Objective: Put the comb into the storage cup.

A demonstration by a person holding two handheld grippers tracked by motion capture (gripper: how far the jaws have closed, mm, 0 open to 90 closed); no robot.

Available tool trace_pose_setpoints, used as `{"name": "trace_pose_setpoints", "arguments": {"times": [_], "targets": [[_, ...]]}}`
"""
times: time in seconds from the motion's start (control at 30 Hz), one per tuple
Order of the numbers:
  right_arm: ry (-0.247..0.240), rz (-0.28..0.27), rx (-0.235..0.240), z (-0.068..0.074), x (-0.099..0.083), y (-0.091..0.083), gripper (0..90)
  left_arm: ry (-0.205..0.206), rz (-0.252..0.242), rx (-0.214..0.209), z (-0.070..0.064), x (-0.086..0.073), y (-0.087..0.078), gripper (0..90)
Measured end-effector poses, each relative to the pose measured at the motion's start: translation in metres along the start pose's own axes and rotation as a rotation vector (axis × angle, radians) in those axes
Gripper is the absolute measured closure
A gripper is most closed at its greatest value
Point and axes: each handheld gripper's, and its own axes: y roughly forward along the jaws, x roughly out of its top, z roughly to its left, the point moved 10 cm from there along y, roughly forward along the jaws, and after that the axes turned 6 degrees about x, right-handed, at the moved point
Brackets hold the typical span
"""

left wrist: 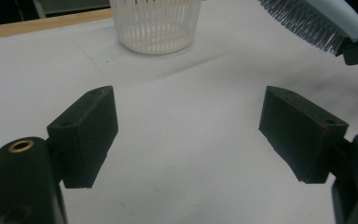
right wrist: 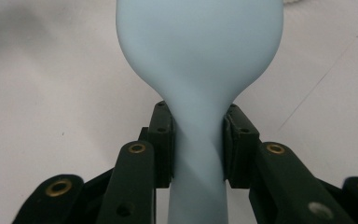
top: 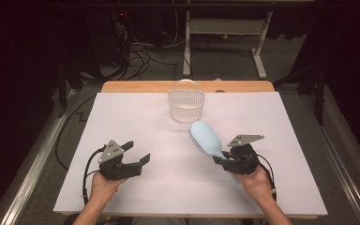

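A light blue hairbrush (top: 206, 138) points away from me toward the basket, its grey bristles (left wrist: 307, 21) facing left and down. My right gripper (top: 226, 160) is shut on the brush's handle (right wrist: 198, 154), one black pad on each side of the neck. My left gripper (top: 138, 153) stands open at the left of the table, its jaws wide apart with bare white surface between them (left wrist: 186, 121). A white slatted basket (top: 186, 101) stands upright at the far middle of the table, also seen ahead of the left gripper (left wrist: 156, 23).
The table (top: 122, 112) is covered in white with a wooden strip along its far edge (top: 136, 86). Beyond it are a dark floor, cables (top: 140, 56) and a white desk frame (top: 225, 28). Metal rails run along both sides of the table.
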Motion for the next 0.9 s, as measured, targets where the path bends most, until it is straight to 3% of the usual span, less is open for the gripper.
{"name": "trace_pose_setpoints", "arguments": {"times": [0.33,0.9], "targets": [[0.002,-0.004,0.01,0.003,0.001,0.0,69.9,0.029,0.0,-0.02,-0.014,0.006,0.006,18.8],[-0.004,-0.014,0.017,0.006,0.002,0.002,69.8,0.063,-0.002,-0.105,-0.048,0.017,0.026,18.7]]}}
